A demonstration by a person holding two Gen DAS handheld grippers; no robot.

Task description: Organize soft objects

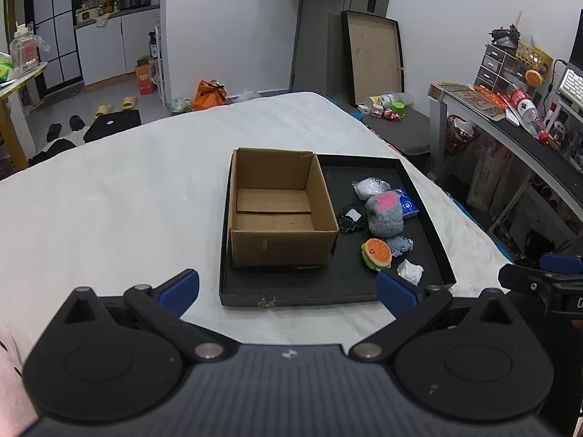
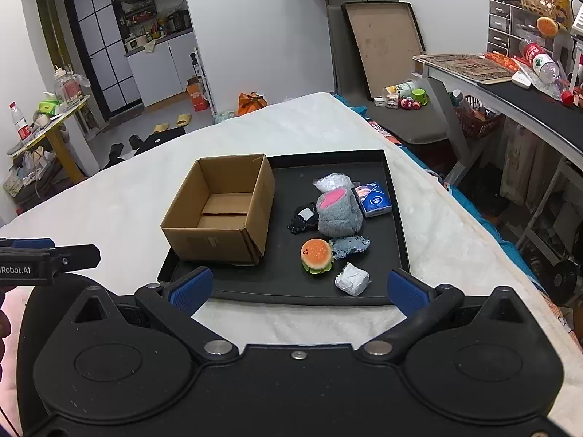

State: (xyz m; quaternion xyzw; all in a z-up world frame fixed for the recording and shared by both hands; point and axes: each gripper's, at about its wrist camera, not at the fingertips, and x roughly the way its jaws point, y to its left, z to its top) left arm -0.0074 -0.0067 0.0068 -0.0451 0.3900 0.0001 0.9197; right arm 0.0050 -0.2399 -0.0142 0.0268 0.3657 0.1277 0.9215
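Note:
An empty cardboard box (image 1: 277, 211) (image 2: 222, 211) stands in the left half of a black tray (image 1: 328, 287) (image 2: 277, 284) on a white bed. To its right in the tray lie a burger plush (image 1: 376, 253) (image 2: 316, 255), a grey plush with a pink patch (image 1: 385, 215) (image 2: 339, 213), a blue tissue pack (image 1: 407, 204) (image 2: 373, 198), a crumpled white packet (image 1: 410, 272) (image 2: 352, 278), a clear bag (image 1: 371, 186) (image 2: 333, 181), a black item (image 1: 350, 218) (image 2: 303, 217) and a grey cloth scrap (image 1: 400, 244) (image 2: 350, 245). My left gripper (image 1: 288, 289) and right gripper (image 2: 298, 289) are open and empty, both short of the tray's near edge.
The white bed (image 1: 127, 200) (image 2: 437, 225) drops off on the right to a cluttered desk (image 1: 510, 116) (image 2: 510, 83). A flat framed board (image 1: 375, 54) (image 2: 386, 43) leans on the far wall. The other gripper shows at each view's edge (image 1: 539, 284) (image 2: 47, 260).

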